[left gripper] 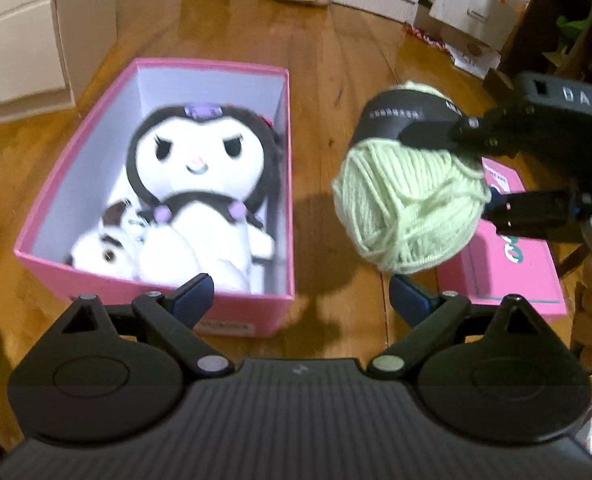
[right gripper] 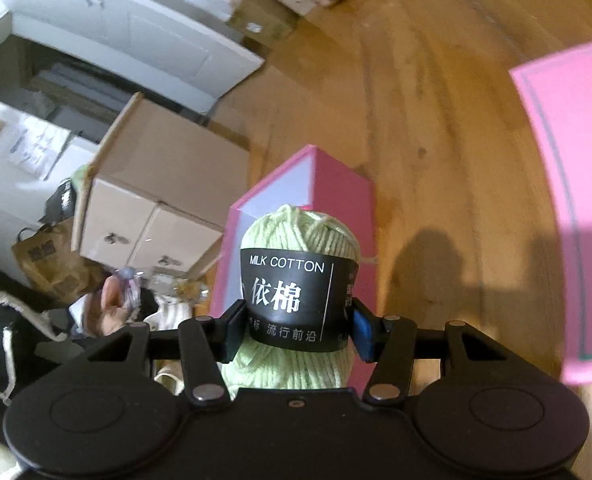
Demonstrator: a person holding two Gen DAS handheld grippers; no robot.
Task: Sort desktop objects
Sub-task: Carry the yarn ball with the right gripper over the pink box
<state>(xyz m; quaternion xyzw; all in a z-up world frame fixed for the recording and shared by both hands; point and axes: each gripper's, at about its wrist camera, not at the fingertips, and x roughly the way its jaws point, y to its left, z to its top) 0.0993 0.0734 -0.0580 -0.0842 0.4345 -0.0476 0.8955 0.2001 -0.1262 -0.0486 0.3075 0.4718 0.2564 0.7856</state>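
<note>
Yarn held beside the pink box

My right gripper (right gripper: 297,326) clamps the green yarn ball (left gripper: 409,208) across its black label, long axis upright, right of the pink box (left gripper: 96,184); my left gripper (left gripper: 301,292) hangs apart; the plush toys (left gripper: 200,184) look blurred.

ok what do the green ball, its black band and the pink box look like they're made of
Green ball: soft matte yarn, wound strands visible; the label reads "milk cotton".
Black band: looks like glossy printed paper, though it could be thin plastic; white lettering, smooth wrap.
Pink box: apparently cardboard, matte pink outside, white inside, thin stiff walls.
The right tool grips the ball at the band.
</note>
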